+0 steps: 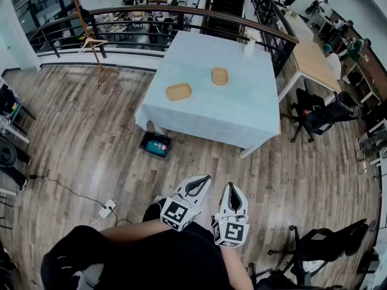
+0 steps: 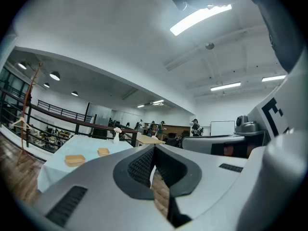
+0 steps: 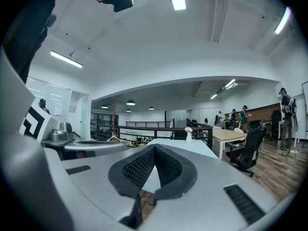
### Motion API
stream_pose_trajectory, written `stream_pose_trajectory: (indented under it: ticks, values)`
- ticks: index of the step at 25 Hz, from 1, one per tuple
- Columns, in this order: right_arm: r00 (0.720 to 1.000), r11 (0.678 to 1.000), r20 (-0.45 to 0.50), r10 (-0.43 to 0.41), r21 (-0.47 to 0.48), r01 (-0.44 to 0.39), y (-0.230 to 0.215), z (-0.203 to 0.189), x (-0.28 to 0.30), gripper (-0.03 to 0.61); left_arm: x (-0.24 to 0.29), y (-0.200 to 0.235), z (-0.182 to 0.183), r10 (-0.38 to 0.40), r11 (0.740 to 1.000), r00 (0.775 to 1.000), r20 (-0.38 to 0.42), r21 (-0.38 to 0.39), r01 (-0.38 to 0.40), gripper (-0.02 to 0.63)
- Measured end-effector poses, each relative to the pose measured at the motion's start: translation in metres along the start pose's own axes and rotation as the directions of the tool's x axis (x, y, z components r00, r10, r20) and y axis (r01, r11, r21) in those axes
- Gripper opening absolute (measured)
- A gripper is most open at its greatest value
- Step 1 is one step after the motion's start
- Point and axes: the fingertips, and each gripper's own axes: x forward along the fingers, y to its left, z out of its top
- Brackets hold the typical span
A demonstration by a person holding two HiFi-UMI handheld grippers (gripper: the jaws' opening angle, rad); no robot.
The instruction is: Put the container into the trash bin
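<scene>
Two shallow tan containers lie on a table with a pale blue cloth (image 1: 242,116), one at its left (image 1: 179,92) and one further back (image 1: 219,76). A dark trash bin (image 1: 156,144) with teal stuff inside stands on the floor at the table's near left corner. My left gripper (image 1: 204,179) and right gripper (image 1: 232,187) hang side by side over the wood floor, well short of the table, both shut and empty. The left gripper view shows its jaws (image 2: 154,148) closed, with the containers (image 2: 75,160) (image 2: 103,152) far off. In the right gripper view the jaws (image 3: 155,147) meet, with the table (image 3: 185,147) ahead.
A white vase (image 1: 249,48) stands at the table's far right corner. Black office chairs (image 1: 317,116) and a wooden table (image 1: 311,59) are to the right. A dark railing (image 1: 181,11) runs behind, and a power strip (image 1: 107,208) with its cable lies on the floor at left.
</scene>
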Motion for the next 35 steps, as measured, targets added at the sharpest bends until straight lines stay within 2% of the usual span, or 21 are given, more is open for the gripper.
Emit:
stream_pose_trajectory:
  ticks: [4, 9, 15, 18, 21, 29, 33, 35]
  values:
    - [1.0, 1.0, 0.006, 0.007, 0.002, -0.007, -0.004, -0.001, 0.002, 0.031, 0.002, -0.001, 0.007, 0.003, 1.0, 1.0, 0.031, 0.013, -0.004, 0.009]
    - [0.998, 0.994, 0.031, 0.045, 0.096, -0.048, -0.009, -0.005, -0.007, 0.032, 0.001, -0.012, 0.002, -0.004, 1.0, 0.999, 0.047, -0.007, 0.004, 0.009]
    - [0.999, 0.988, 0.027, 0.04, 0.149, -0.043, -0.022, -0.017, -0.015, 0.034, 0.011, -0.025, -0.014, -0.032, 0.999, 0.999, -0.018, 0.014, 0.032, 0.009]
    - [0.997, 0.979, 0.015, 0.075, 0.188, -0.077, -0.024, -0.025, -0.006, 0.034, 0.021, -0.021, -0.019, -0.042, 0.999, 0.998, -0.046, 0.026, 0.043, 0.009]
    - [0.998, 0.981, -0.014, 0.063, 0.187, -0.059, -0.032, -0.032, 0.008, 0.034, 0.039, -0.012, -0.022, -0.048, 0.999, 0.997, -0.052, 0.018, 0.049, 0.009]
    - [0.998, 0.986, -0.063, 0.03, 0.165, -0.02, -0.061, -0.037, 0.081, 0.034, 0.113, 0.033, -0.031, -0.081, 0.994, 0.996, -0.049, -0.072, 0.077, 0.009]
    - [0.994, 0.988, -0.108, 0.013, 0.152, 0.004, -0.078, -0.034, 0.143, 0.034, 0.16, 0.068, -0.031, -0.136, 0.991, 0.984, -0.117, -0.033, 0.133, 0.009]
    - [0.991, 0.989, -0.136, -0.001, 0.148, 0.021, -0.087, -0.031, 0.174, 0.034, 0.184, 0.09, -0.028, -0.145, 0.989, 0.982, -0.12, -0.043, 0.141, 0.009]
